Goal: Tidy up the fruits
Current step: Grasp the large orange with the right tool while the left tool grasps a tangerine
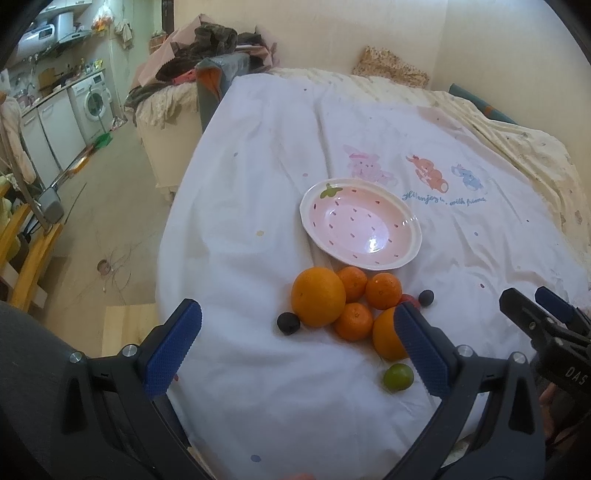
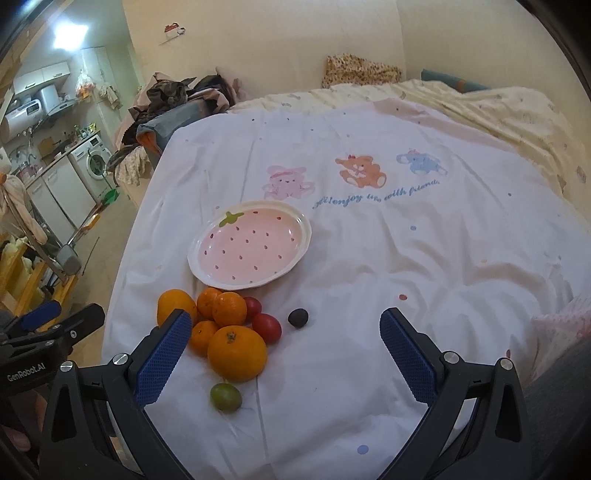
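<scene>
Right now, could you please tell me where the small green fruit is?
The green fruit lies alone on the white sheet, nearest the camera in both views, just in front of the large orange.

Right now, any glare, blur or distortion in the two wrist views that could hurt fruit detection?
Left wrist: bright glare spot inside the strawberry plate, fruit sharp, bed edge bowed by the fisheye, dark corners. Right wrist: ceiling light blown out at top left, plate almost glare-free, fruit sharp, same bowing and vignette.
</scene>
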Motion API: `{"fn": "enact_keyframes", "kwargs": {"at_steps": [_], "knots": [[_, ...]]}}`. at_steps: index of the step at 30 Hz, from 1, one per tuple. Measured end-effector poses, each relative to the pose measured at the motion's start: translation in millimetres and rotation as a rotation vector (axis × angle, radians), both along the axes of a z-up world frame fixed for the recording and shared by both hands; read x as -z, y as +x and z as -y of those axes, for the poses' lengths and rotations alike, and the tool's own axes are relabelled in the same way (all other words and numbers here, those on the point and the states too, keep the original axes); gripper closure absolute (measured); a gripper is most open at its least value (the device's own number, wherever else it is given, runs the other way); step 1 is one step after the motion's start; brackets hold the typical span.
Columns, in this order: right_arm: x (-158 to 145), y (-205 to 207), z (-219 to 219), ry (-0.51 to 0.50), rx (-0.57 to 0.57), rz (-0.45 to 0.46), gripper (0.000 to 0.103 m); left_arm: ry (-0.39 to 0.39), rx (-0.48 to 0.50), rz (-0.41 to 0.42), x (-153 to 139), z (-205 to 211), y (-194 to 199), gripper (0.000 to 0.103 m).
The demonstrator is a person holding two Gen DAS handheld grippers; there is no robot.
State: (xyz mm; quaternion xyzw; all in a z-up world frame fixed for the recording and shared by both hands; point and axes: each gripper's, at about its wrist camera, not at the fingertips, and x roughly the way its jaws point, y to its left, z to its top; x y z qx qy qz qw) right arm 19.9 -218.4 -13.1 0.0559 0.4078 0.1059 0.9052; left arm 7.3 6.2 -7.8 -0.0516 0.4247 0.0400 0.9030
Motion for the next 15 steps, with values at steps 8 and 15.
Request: {"fn": "enact_keyframes", "kwargs": {"at_steps": [8,15], "knots": [[3,31,10,0.077,-0.042,-0.129,0.0,0.009,-0.002,-0.077,-10,-6,30,0.0],[34,68,8,0.151,-0.078,-0.368,0.0,0.03,0.0,-0.163,-10,-15,67,0.0]]}}
